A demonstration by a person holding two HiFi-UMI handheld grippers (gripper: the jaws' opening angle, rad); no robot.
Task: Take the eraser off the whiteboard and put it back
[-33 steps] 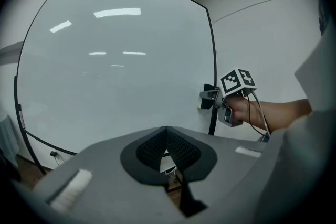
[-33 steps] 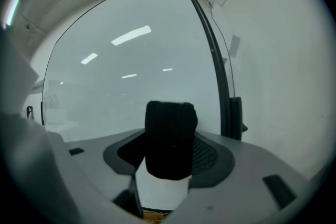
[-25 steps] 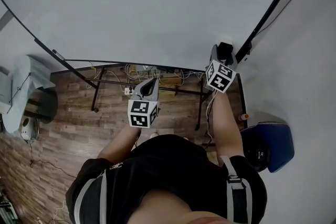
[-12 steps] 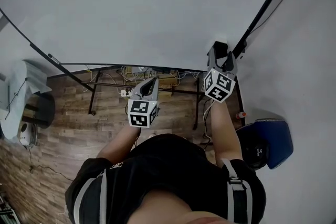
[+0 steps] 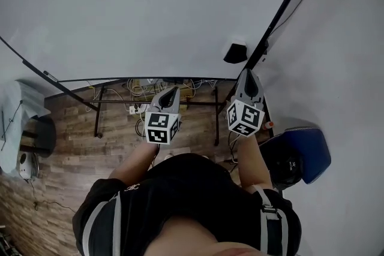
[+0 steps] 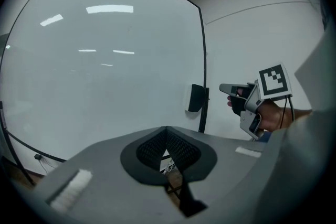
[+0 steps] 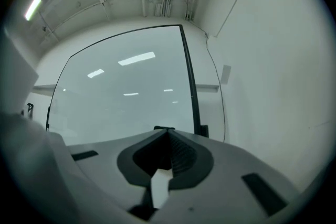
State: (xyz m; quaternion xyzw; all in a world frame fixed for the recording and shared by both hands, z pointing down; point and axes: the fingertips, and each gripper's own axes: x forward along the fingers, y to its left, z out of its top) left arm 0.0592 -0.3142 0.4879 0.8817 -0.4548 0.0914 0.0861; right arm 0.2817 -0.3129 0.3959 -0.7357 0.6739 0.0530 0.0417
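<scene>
Eraser (image 5: pixel 236 53) is on the whiteboard (image 5: pixel 150 9), stuck flat to its face in the lower part, just beside the board's black right-hand frame bar (image 5: pixel 282 9). Neither gripper touches it.

R gripper (image 5: pixel 248 72) is in front of the whiteboard's lower right corner w/ its nose aimed at the board. The tip is near the eraser but apart from it. Its jaws have just been closing & stand pressed together, nothing btwn them. In the right gripper view the R gripper (image 7: pixel 168 132) shows ribbed pads meeting, w/ the board's glossy face & frame bar beyond. In the left gripper view the R gripper (image 6: pixel 226 88) sits just past the board's right frame bar, while the eraser (image 6: pixel 196 98) is on the board side of that bar.

L gripper (image 5: pixel 174 90) is in front of the whiteboard's bottom edge, further along it from the eraser & well apart. Its jaws are also together: in its own view the L gripper (image 6: pixel 166 132) has its tips touching & is empty.

Below the whiteboard's bottom edge is a tangle of cables (image 5: pixel 150 86) over wood floor (image 5: pixel 66 147). A blue-and-black item (image 5: pixel 309 156) lies on the floor past the board's right edge; can't tell what it is.
</scene>
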